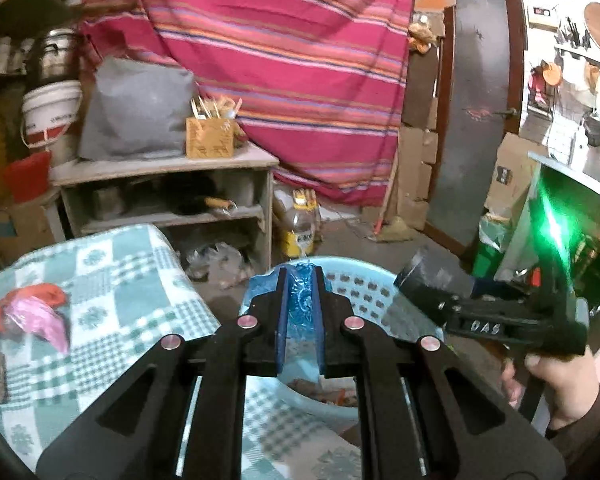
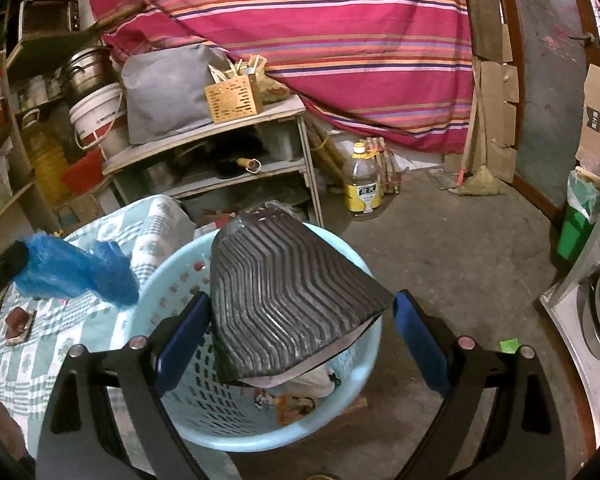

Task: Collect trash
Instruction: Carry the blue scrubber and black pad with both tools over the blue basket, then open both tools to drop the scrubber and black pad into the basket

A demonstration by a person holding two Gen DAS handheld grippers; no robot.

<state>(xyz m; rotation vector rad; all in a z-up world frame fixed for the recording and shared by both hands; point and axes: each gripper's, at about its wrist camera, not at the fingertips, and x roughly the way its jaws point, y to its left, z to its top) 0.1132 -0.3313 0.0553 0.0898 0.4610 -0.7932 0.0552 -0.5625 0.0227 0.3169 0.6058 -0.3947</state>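
A: Blue pads of the left claw (image 1: pixel 302 280) are pinched nearly shut on a crumpled blue plastic bag (image 1: pixel 302 300), and that claw hangs over the near rim of the pale blue basket (image 1: pixel 364 292).

B: And the right claw (image 2: pixel 300 312)?

A: Its jaws stand wide, with a ribbed black pouch (image 2: pixel 284 292) between them, over the basket. From the right wrist view I can't quite tell whether both pads press on it; the right pad looks just clear of its edge, so the hold may be loose or one-sided.

B: So what might go wrong?

A: Thin plastic clings. If the left claw opens this close to the rim, the bag could stick to a pad or drift onto the checked cloth of the surface (image 1: pixel 112 280) instead of dropping in. The pouch is broad and tilted; released off-centre, it could catch the basket's edge and slide to the floor.

B: Anything left behind?

A: Yes, a pink and red wrapper (image 1: pixel 32 312) lies on the cloth, well apart from the basket, and a small brown packet (image 2: pixel 18 322) too. Both claws are close together, so they could bump.
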